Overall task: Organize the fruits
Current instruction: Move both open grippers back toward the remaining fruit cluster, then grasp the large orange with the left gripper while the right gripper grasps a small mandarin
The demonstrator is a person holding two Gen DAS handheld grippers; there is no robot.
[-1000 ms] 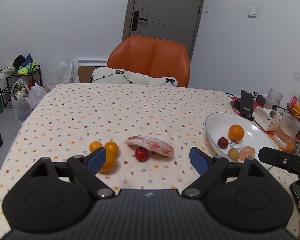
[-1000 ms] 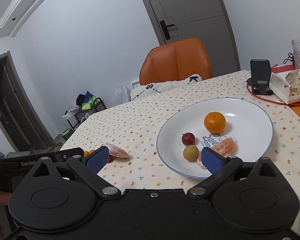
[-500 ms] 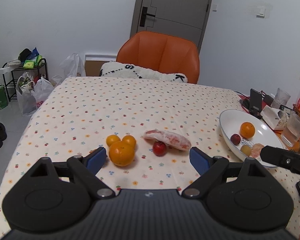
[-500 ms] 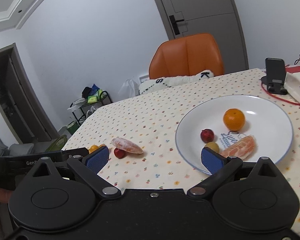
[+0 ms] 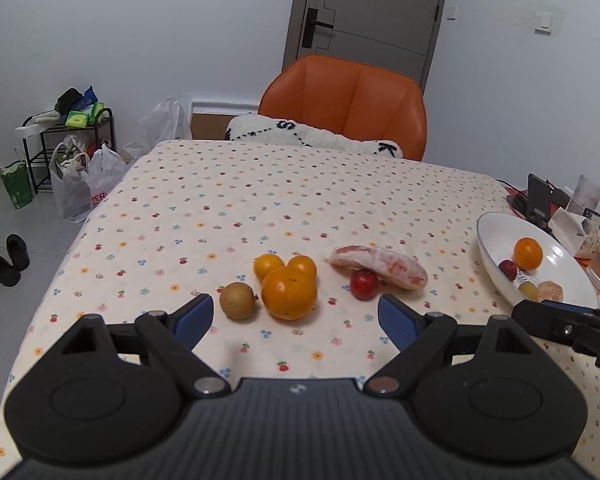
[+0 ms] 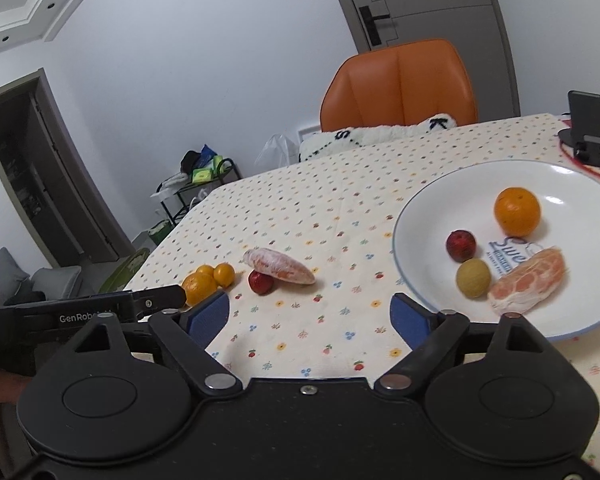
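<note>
The left tool (image 5: pixel 296 316) is held wide open above the table (image 5: pixel 260 208), with nothing gripped between its blue-padded fingers (image 5: pixel 196 314). The right tool (image 6: pixel 310 314) is likewise spread wide and empty.

Just beyond the left tool, a small brownish-yellow round fruit (image 5: pixel 238 300) is seen beside a large orange (image 5: pixel 289 292), behind which two smaller oranges (image 5: pixel 268 265) are set, touching it. To their right, a small red fruit (image 5: pixel 364 284) is partly covered by a peeled pink citrus segment (image 5: pixel 380 266) that leans on it.

Further right, a white round plate (image 6: pixel 428 216) is seen holding an orange (image 6: pixel 517 211), a dark red fruit (image 6: pixel 461 245), a yellowish round fruit (image 6: pixel 473 278) and a peeled citrus piece (image 6: pixel 528 282). An orange chair (image 5: pixel 344 108) stands at the far edge of the table.
</note>
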